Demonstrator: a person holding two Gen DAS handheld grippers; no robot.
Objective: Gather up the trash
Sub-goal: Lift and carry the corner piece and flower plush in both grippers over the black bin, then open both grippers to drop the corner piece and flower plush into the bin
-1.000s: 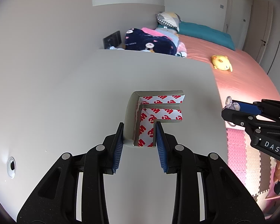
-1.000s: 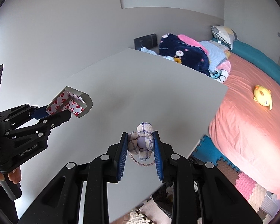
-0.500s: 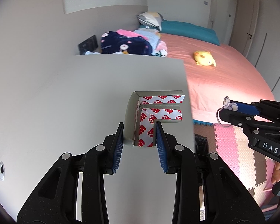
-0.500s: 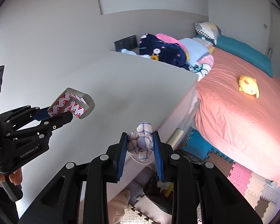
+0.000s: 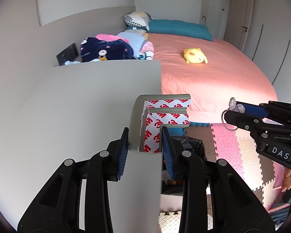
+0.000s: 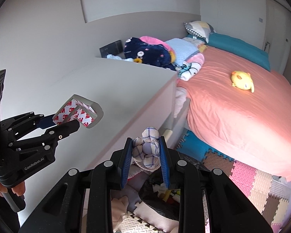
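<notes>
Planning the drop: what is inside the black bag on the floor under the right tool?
Inside the black bag, pale and yellow scraps show. The right tool and its checked cloth bundle cover the rest.

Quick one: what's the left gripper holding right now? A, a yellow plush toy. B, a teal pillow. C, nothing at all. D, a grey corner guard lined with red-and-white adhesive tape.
D: the left gripper has its blue pads clamped on the grey corner guard, whose inner faces show red-and-white tape backing.
</notes>
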